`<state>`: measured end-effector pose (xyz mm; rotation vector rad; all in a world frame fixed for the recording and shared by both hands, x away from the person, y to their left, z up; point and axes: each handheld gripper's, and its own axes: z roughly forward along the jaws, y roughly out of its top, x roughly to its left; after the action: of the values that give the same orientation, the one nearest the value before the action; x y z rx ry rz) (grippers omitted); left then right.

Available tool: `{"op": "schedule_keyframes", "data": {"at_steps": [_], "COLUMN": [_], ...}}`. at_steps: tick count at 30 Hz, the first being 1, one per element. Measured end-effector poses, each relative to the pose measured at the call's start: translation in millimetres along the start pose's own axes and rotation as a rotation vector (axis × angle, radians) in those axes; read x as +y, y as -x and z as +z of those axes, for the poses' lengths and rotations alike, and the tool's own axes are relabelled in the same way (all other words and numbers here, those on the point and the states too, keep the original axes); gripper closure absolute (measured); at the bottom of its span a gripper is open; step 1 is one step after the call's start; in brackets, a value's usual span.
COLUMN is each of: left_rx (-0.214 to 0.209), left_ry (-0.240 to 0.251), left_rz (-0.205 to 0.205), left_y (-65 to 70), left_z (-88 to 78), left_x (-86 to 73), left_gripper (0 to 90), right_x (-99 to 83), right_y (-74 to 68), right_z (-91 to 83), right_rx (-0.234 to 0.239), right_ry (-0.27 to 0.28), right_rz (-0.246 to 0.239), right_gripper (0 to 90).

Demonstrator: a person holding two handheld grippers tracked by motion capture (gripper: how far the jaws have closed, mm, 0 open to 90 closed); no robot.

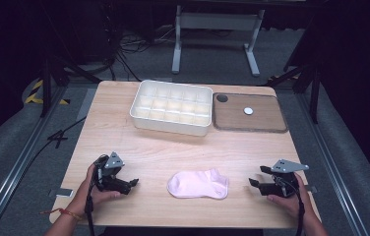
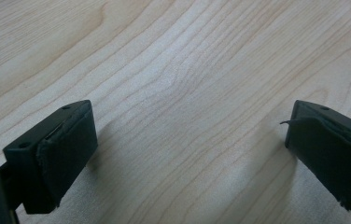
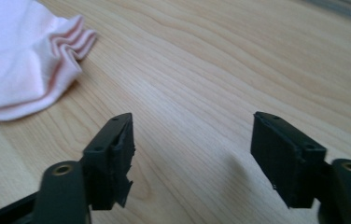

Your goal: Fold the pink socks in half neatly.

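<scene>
Pink sock (image 1: 198, 184) lies flat on the desk (image 1: 153, 152) between the 2 hand-held grippers. Left hand-held gripper (image 1: 133, 184) and right hand-held gripper (image 1: 255, 184) both gape, holding nothing. I'd slide the right one low under the cuff.

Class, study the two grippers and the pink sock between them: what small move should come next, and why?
Probably the right gripper should slide toward the pink sock and close on its near edge. The sock lies flat on the table, untouched, between both grippers. The right jaws stand apart with nothing between them, the sock's ribbed cuff just ahead; the left gripper is open too.
</scene>
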<state>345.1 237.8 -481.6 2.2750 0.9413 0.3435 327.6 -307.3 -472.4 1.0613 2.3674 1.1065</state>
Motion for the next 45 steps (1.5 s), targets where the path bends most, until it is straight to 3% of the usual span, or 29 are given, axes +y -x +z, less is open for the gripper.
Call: {"op": "schedule_keyframes", "data": {"at_steps": [11, 18, 26, 29, 32, 34, 39, 40, 45], "left_rx": [-0.025, -0.029, -0.048, -0.071, -0.076, -0.103, -0.139, -0.163, -0.198], "left_ry": [0.005, 0.017, 0.010, -0.002, -0.004, 0.013, 0.027, 0.037, 0.038], "left_rz": [0.014, 0.013, 0.031, 0.075, 0.090, 0.060, 0.071, 0.063, 0.073], "left_y": [1.3, 4.0, 9.2, 18.3, 21.4, 22.7, 30.4, 34.1, 46.5], "left_z": [-1.9, -3.3, -4.3, -4.0, -4.3, -4.5, -2.6, -0.9, 5.1], "left_x": [-0.3, -1.0, 2.2, 5.4, 8.6, 12.5, 24.9, 29.5, 40.2], "left_gripper": [8.5, 14.8, 20.6, 25.4, 26.8, 27.9, 30.4, 31.1, 32.6], "right_x": [13.3, 23.0, 35.0, 41.0, 45.5, 49.3, 58.8, 62.2, 69.9], "right_y": [-12.0, -24.3, -39.3, -46.5, -53.1, -58.1, -77.2, -85.2, -99.1], "right_z": [-3.2, 2.7, 10.2, 14.3, 19.5, 25.3, 41.0, 47.1, 58.6], "right_rx": [0.064, 0.104, 0.142, 0.177, 0.194, 0.209, 0.244, 0.258, 0.275], "right_ry": [0.062, 0.060, 0.064, 0.071, 0.061, 0.054, 0.020, 0.006, -0.014], "right_rz": [-0.037, -0.089, -0.139, -0.160, -0.177, -0.188, -0.246, -0.265, -0.312], "right_gripper": [59.9, 70.6, 76.2, 78.3, 79.8, 81.3, 81.6, 81.7, 84.5]}}
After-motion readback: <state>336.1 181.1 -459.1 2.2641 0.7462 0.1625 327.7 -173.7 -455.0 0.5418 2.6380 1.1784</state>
